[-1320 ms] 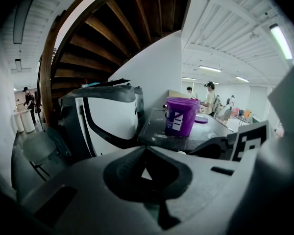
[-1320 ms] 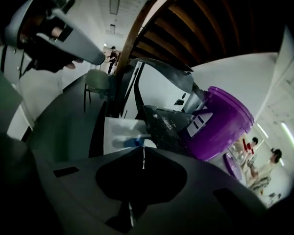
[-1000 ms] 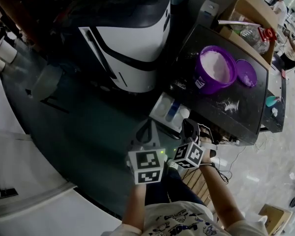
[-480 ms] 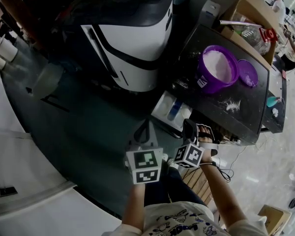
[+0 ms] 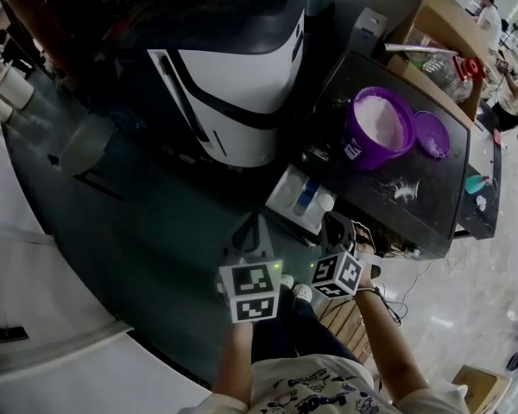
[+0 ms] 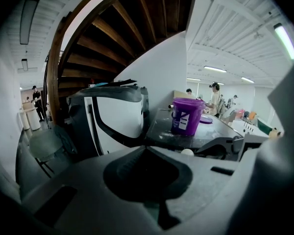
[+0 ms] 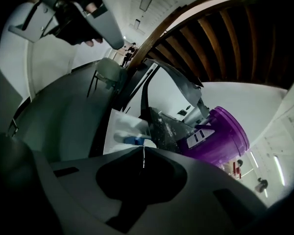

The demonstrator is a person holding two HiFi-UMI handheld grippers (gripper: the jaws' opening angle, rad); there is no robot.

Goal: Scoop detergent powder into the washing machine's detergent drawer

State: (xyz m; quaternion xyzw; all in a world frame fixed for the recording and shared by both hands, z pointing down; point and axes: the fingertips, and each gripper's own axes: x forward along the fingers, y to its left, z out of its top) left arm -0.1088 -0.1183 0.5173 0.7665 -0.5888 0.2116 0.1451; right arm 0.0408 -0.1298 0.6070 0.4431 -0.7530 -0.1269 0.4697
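The white and black washing machine [image 5: 233, 93] stands at the top middle, with its white detergent drawer [image 5: 300, 198] pulled out and a blue insert inside. On the black table [image 5: 432, 201] to the right sits an open purple bucket [image 5: 378, 128] of white powder, its lid [image 5: 432, 134] beside it. My left gripper [image 5: 252, 231] and right gripper [image 5: 335, 228] hover side by side just short of the drawer, both shut and holding nothing. In the left gripper view the left gripper [image 6: 147, 148] faces the machine and the bucket [image 6: 187, 116]. The right gripper [image 7: 143, 153] looks at the drawer [image 7: 125, 129] and the bucket [image 7: 218, 138].
Spilled powder [image 5: 403, 188] and a small teal object [image 5: 475, 180] lie on the table. A grey chair [image 5: 82, 145] stands left of the machine. A cardboard box [image 5: 440, 15] with bottles is behind the table. People stand at the far right.
Both grippers stay shut and almost in the same place; the head view has shifted only slightly.
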